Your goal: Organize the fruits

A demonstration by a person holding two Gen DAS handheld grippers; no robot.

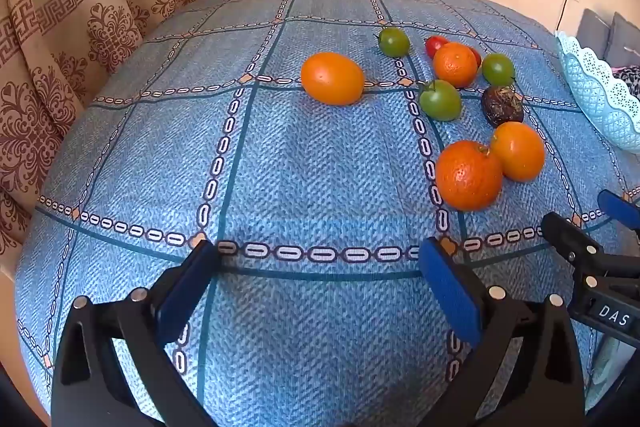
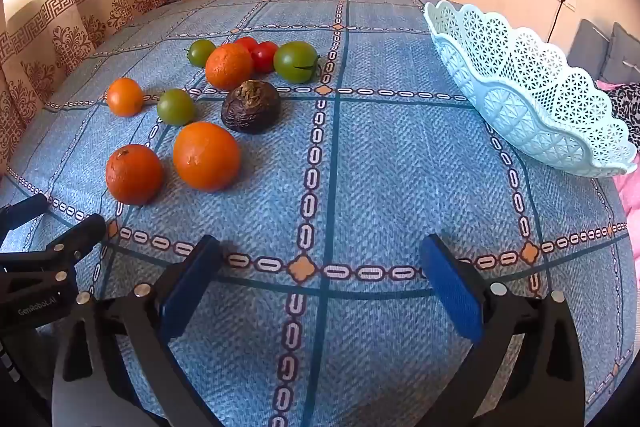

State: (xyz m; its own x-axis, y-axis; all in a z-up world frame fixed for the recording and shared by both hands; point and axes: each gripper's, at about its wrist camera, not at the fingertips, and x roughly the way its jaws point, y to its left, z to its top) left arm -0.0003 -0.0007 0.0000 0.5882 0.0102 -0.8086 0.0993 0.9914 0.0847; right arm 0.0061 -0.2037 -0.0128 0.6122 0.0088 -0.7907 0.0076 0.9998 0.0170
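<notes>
"DAS" stands on the right claw (image 1: 618,223) body; "GenRobot.AI" on the left claw (image 2: 56,217) body.

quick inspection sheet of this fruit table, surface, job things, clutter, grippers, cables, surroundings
surface: blue checked tablecloth, a little rumpled
job's things: four oranges, nearest orange; three green tomatoes, largest green tomato; two red tomatoes; one dark wrinkled fruit; all loose on the cloth; pale blue lattice basket holds nothing visible
clutter: nothing seen
grippers: left gripper open, nothing held; right gripper open, nothing held
cables: black cable hanging from wall socket
surroundings: patterned curtain, plain wall, grey cushions
</notes>
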